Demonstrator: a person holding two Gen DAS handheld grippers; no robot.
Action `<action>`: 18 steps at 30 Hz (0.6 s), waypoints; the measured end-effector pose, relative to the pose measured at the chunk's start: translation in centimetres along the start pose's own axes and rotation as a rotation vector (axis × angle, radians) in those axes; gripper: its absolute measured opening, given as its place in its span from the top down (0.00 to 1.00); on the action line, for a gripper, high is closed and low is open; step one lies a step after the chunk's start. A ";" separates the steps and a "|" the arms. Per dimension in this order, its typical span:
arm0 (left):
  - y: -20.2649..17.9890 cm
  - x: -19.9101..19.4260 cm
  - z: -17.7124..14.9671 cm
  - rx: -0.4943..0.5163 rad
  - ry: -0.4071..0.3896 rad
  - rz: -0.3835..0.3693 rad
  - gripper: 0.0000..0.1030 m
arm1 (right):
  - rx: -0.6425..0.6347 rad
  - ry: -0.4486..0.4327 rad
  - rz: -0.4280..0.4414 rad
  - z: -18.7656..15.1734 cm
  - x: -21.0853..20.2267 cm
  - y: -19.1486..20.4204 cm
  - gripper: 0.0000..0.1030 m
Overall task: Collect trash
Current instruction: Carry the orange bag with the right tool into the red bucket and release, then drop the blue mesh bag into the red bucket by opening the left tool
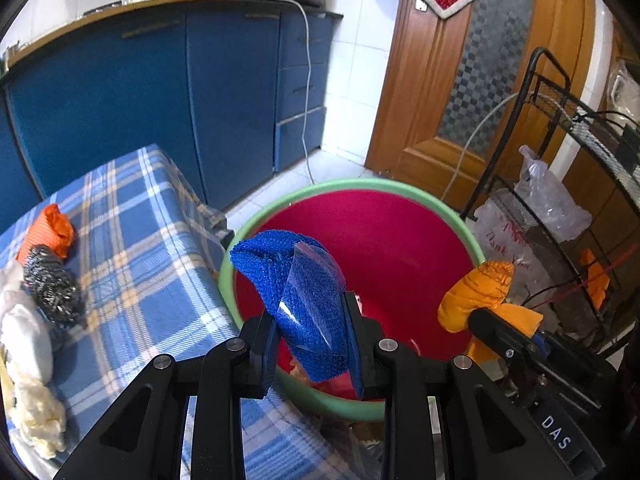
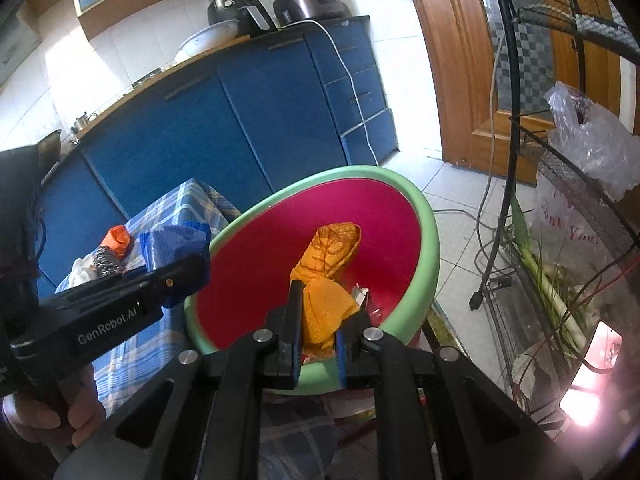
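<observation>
My left gripper (image 1: 314,344) is shut on a blue knitted cloth (image 1: 296,292) with a clear plastic film over it, held above the near rim of a red basin with a green rim (image 1: 384,184). My right gripper (image 2: 318,320) is shut on an orange cloth (image 2: 328,276), also held over the basin (image 2: 430,240). The orange cloth (image 1: 476,292) and the right gripper show at the right of the left wrist view. The blue cloth (image 2: 176,248) and the left gripper show at the left of the right wrist view. Small scraps lie at the basin's bottom.
A plaid-covered table (image 1: 132,248) at left holds an orange scrap (image 1: 54,228), a steel scourer (image 1: 50,284) and white crumpled waste (image 1: 28,360). Blue cabinets (image 1: 160,100) stand behind. A black wire rack (image 2: 560,208) with plastic bags and leeks stands at right, by a wooden door (image 1: 432,80).
</observation>
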State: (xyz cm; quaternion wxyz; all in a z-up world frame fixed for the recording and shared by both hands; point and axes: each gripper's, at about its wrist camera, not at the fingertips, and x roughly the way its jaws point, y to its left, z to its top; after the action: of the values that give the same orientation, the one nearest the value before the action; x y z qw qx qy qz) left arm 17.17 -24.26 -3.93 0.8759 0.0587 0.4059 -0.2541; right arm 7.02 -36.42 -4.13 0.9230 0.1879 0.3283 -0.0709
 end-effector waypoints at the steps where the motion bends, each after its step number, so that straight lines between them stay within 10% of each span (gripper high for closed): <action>1: 0.0 0.2 0.0 0.000 0.005 0.000 0.72 | 0.002 0.002 0.000 0.0 0.2 -0.1 0.85; 18: 0.0 1.1 0.2 -0.006 0.022 -0.002 0.55 | 0.035 0.031 0.007 -0.2 1.9 -0.9 0.82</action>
State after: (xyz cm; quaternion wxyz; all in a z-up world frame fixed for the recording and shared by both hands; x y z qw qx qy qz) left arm 17.88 -24.75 -4.62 0.8714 0.0586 0.4163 -0.2530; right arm 8.19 -37.21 -5.77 0.9147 0.2061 0.3405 -0.0702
